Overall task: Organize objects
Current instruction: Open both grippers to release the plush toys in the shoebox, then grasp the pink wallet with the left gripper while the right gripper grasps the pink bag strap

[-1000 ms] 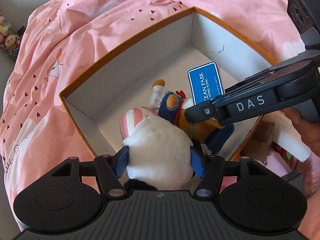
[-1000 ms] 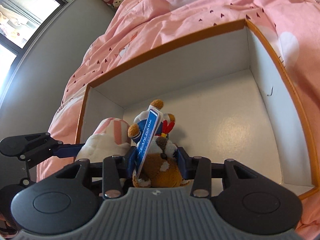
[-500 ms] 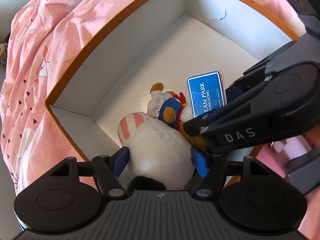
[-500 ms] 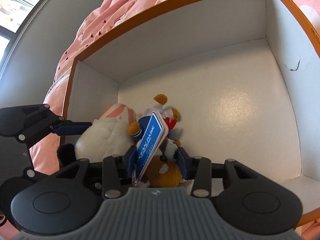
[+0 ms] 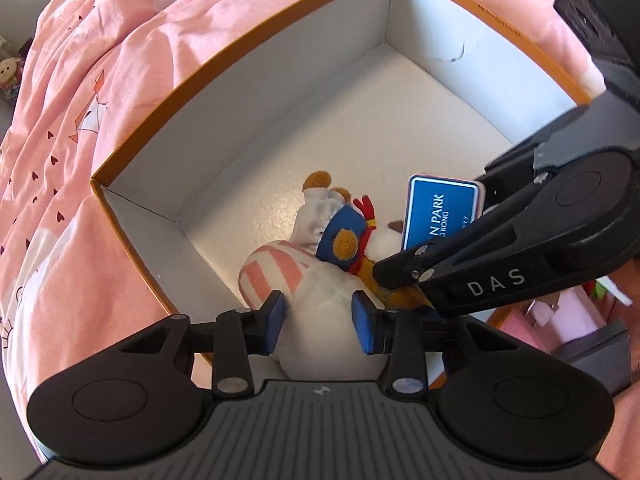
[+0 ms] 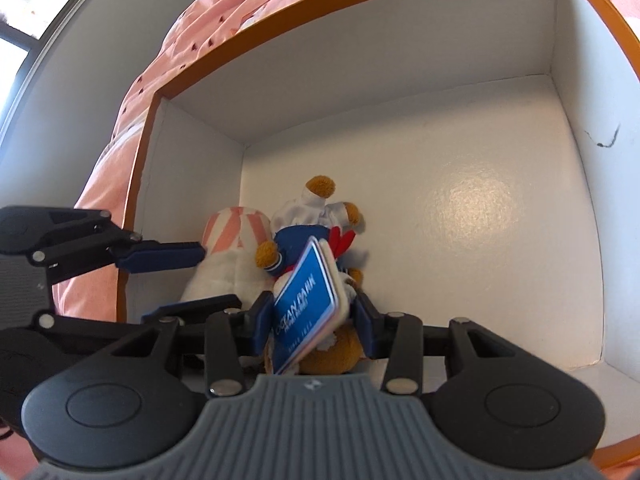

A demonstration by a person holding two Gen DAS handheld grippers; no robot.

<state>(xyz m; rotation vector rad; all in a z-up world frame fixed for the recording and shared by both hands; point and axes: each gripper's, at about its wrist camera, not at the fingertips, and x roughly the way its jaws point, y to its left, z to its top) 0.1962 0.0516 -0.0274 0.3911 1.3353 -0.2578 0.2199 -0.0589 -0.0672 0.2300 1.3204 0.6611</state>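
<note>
Two grippers reach down into the box on the pink bedspread. Low in the left wrist view, the left gripper is closing, its blue pads either side of the white plush. The right gripper grips the brown plush with its blue tag, touching beside the white one. Both toys lie lengthwise away from the fingers, toward the far corner, already on the box floor.
</note>
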